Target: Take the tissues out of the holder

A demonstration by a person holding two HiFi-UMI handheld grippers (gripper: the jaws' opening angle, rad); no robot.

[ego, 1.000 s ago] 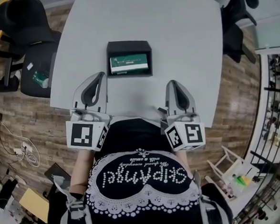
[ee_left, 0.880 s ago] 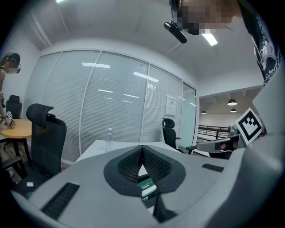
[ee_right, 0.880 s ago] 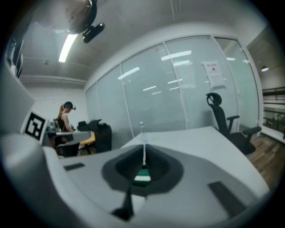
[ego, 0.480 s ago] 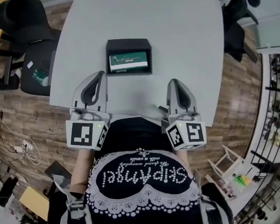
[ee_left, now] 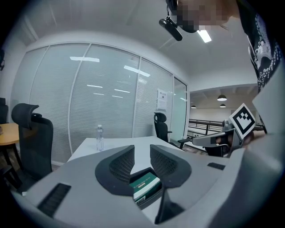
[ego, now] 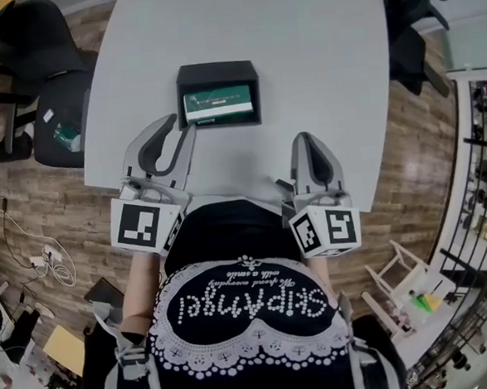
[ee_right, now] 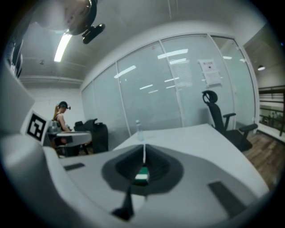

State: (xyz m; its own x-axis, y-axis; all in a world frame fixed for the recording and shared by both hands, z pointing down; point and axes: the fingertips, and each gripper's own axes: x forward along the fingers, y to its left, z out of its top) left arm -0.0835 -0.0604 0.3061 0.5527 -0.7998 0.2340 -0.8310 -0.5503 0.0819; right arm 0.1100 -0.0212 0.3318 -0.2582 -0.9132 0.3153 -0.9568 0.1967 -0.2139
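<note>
The left gripper (ego: 181,123) has just been opening its jaws, now narrowly apart with nothing between them. The right gripper (ego: 308,137) has its jaws closed together, empty. Just ahead on the table (ego: 317,51), the green tissue pack (ego: 218,104) still lies inside the black holder (ego: 216,69), so the removal has not started.

An office meeting room: a large white table (ego: 318,76) on a wood-look floor (ego: 27,188), black swivel chairs (ego: 25,38) off its corners, frosted glass partitions (ee_left: 102,102), a ceiling strip light (ee_right: 62,46), and a person (ee_right: 61,118) at another desk (ee_right: 73,136).
</note>
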